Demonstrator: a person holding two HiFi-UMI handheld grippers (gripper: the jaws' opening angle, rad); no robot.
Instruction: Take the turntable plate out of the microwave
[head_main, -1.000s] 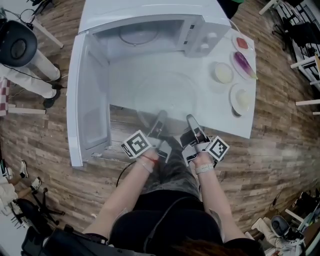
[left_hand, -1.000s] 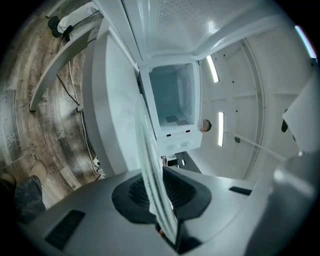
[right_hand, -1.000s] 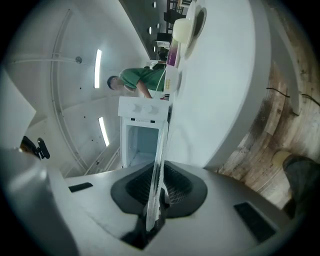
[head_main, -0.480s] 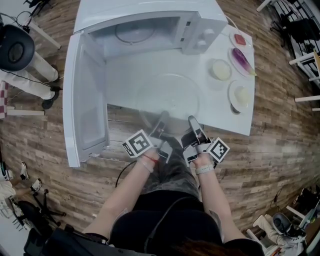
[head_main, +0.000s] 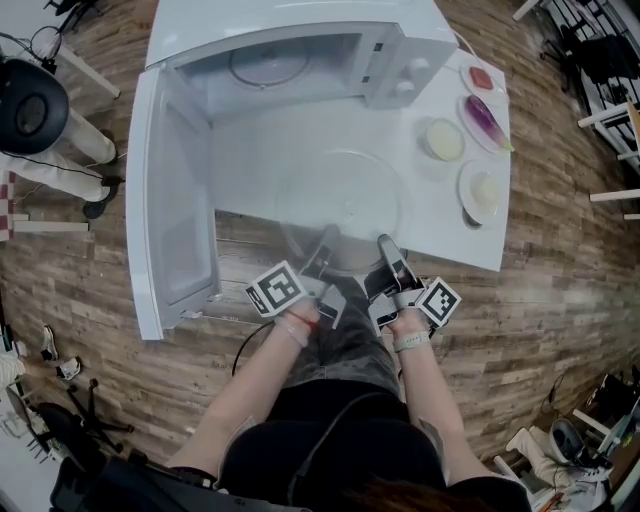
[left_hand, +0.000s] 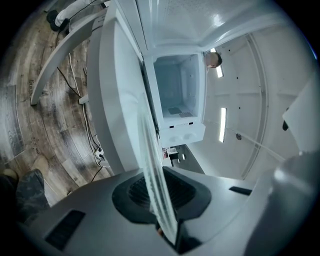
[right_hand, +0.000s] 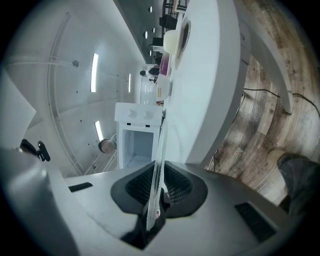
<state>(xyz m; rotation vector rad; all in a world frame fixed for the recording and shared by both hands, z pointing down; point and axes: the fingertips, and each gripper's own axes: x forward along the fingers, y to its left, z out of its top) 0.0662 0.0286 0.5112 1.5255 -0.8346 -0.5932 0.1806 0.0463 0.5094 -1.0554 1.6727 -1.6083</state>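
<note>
Head view: the glass plate (head_main: 338, 205) sits level over the tabletop (head_main: 480, 255), clear of the open microwave (head_main: 300, 45). The left claw (head_main: 322, 248) and right claw (head_main: 388, 250) share its near rim, likely for balance.
Left gripper view: the claw pinches the rim.
Right gripper view: likewise pinching.

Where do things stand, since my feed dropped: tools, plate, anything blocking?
Both shut on turntable plate rim: left tool, right tool. Plate out of microwave, over table. Open door at left, dishes at right, neither blocking.

Microwave (head_main: 300, 30) back cropped, dish foods (head_main: 445, 140) — too small
</note>
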